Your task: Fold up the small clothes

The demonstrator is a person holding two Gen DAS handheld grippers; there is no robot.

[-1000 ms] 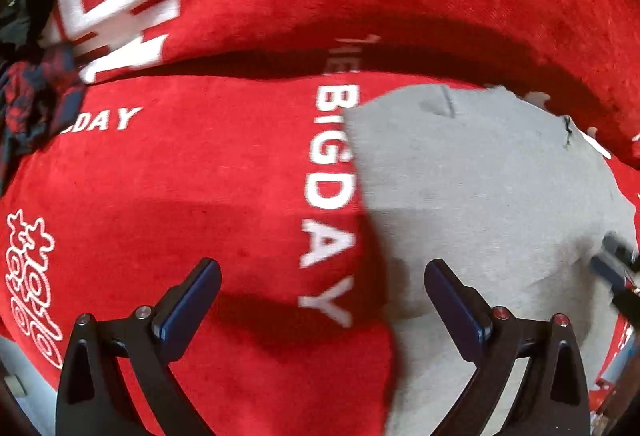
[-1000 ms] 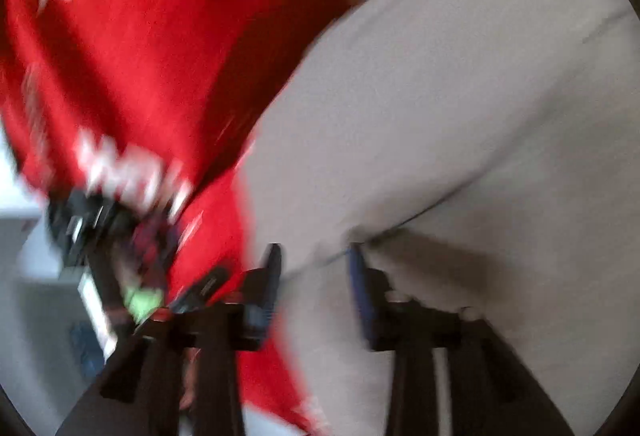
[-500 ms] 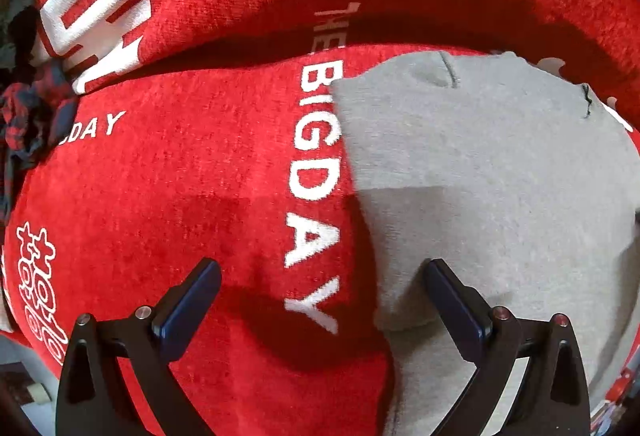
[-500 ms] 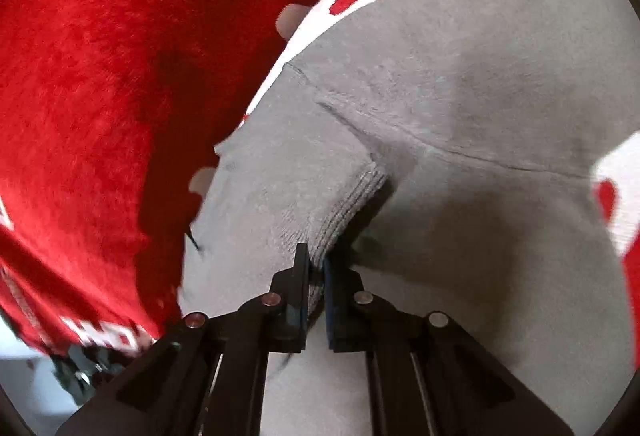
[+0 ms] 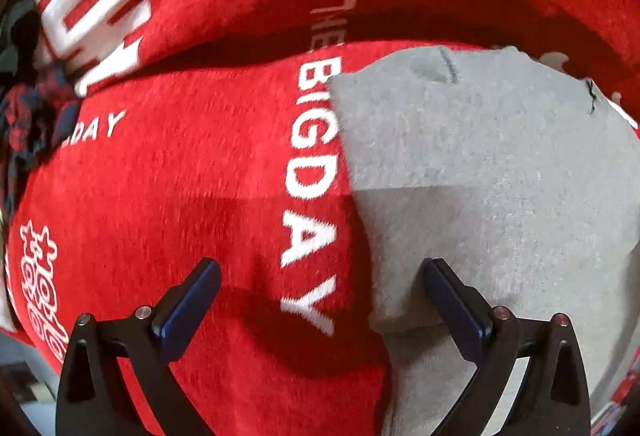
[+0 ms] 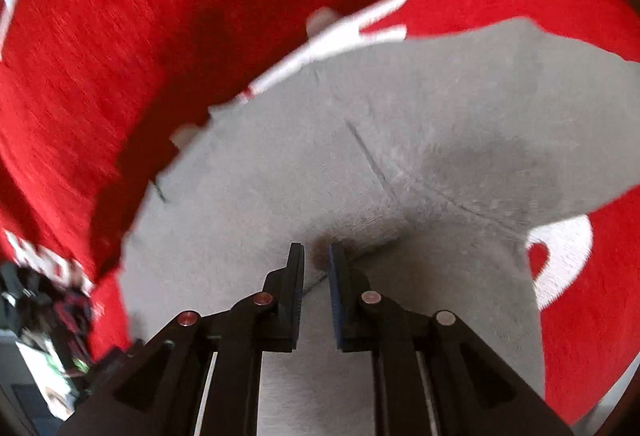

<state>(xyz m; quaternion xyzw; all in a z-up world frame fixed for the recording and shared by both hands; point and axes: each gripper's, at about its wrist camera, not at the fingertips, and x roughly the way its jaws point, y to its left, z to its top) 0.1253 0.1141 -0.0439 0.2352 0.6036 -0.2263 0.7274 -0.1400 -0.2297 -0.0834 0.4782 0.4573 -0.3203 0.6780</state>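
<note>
A red blanket (image 5: 180, 175) printed with white "THE BIG DAY" lettering covers the surface, with a grey garment (image 5: 480, 163) lying flat on it at three o'clock and a dark plaid cloth (image 5: 28, 115) bunched at nine o'clock.

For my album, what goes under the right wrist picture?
Right gripper fingers pinching a fold of grey garment on the red blanket.

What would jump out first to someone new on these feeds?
The bright red blanket with white "BIG DAY" lettering fills both views. A grey garment lies on it, right of the lettering. The right gripper is shut on a fold of it; the left gripper hangs open.
</note>
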